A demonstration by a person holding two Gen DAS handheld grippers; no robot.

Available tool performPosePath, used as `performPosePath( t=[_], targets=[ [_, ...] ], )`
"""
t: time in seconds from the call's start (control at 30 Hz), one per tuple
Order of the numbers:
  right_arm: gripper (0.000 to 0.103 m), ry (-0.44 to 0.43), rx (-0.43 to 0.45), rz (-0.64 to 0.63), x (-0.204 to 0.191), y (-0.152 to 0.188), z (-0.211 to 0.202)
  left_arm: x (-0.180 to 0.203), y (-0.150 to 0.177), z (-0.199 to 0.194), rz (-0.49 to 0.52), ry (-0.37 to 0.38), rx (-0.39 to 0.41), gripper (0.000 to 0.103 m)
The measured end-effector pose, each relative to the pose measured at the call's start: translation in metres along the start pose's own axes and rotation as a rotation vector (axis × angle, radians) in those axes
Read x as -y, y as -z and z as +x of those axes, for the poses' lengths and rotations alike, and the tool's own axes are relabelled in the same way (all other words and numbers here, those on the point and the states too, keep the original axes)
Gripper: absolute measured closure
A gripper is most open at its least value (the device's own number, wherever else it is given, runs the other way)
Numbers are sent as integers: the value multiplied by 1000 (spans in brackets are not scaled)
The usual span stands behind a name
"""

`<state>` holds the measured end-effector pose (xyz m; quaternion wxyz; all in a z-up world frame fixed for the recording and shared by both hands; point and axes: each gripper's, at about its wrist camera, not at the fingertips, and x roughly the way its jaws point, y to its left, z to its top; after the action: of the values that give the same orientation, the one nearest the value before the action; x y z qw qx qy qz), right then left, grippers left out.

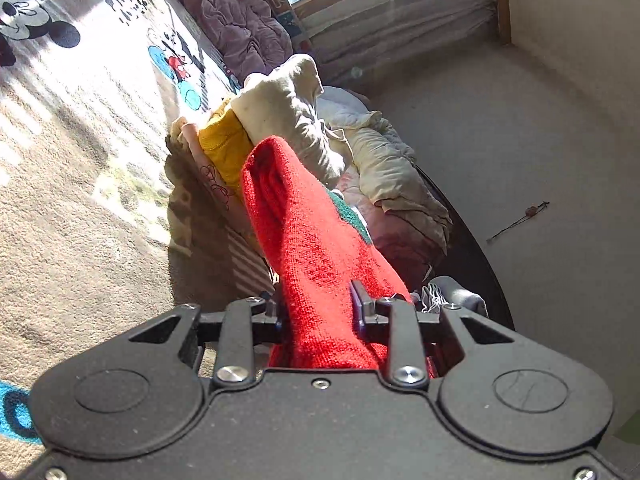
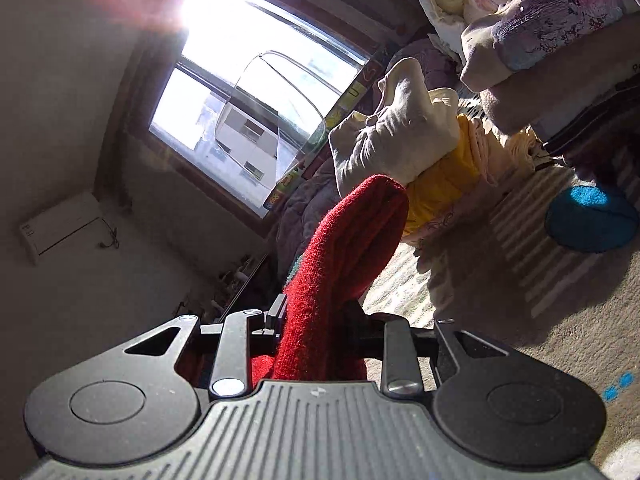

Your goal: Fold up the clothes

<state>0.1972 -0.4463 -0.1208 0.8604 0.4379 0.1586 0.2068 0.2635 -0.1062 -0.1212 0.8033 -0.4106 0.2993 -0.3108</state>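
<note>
Sunlit carpet (image 1: 72,248) is lying beneath both tongs; the left gripper (image 1: 320,308) and right gripper (image 2: 316,316) are each pinching the red knit garment (image 1: 316,248), lifting it clear, likely for folding, before the heaped clothes (image 1: 280,120).

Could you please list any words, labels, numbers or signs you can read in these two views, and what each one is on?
"U": on the colourful letter board leaning by the window.
Its other characters: too distorted to read.
Pale wall unit: markings too small.
Mickey rug: pictures only, no text.
</note>
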Motion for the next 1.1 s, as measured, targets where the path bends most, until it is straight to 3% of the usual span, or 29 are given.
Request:
performPosePath(
  t=[0.03,0.07,0.1,0.13,0.17,0.2,0.27,0.37,0.67,0.73,0.8,0.83,0.97,1.1],
  targets=[
    [65,43,24,1,9,-10,9,-7,-3,16,8,-51,-13,57],
    [43,123,56,-12,23,-17,20,-25,-1,38,-3,-142,-72,36],
    [22,223,53,9,42,-18,29,-46,6,52,-39,-240,-144,36],
    [23,325,40,40,62,-18,38,-63,15,55,-69,-292,-179,40],
    [31,373,-1,33,74,-9,44,-73,26,47,-55,-276,-138,48],
    [36,407,-49,15,84,1,48,-80,36,36,-41,-237,-104,47],
    [42,460,-126,-64,98,26,53,-85,49,23,-27,-220,-92,60],
    [47,426,-59,-116,100,52,36,-86,54,12,-64,-207,-102,57],
    [45,520,-110,-93,63,75,-3,-58,90,-33,16,-269,-161,39],
    [38,527,-133,-66,52,83,-18,-47,97,-43,48,-302,-174,32],
    [17,538,-159,-59,36,91,-32,-30,99,-48,94,-355,-173,19],
    [12,546,-175,-73,24,94,-38,-19,98,-50,133,-383,-172,13],
    [1,560,-201,-211,-22,98,-49,29,98,-60,359,-476,-155,6],
    [1,602,-211,-353,-65,96,-56,74,99,-77,539,-549,-94,0]
  ],
)
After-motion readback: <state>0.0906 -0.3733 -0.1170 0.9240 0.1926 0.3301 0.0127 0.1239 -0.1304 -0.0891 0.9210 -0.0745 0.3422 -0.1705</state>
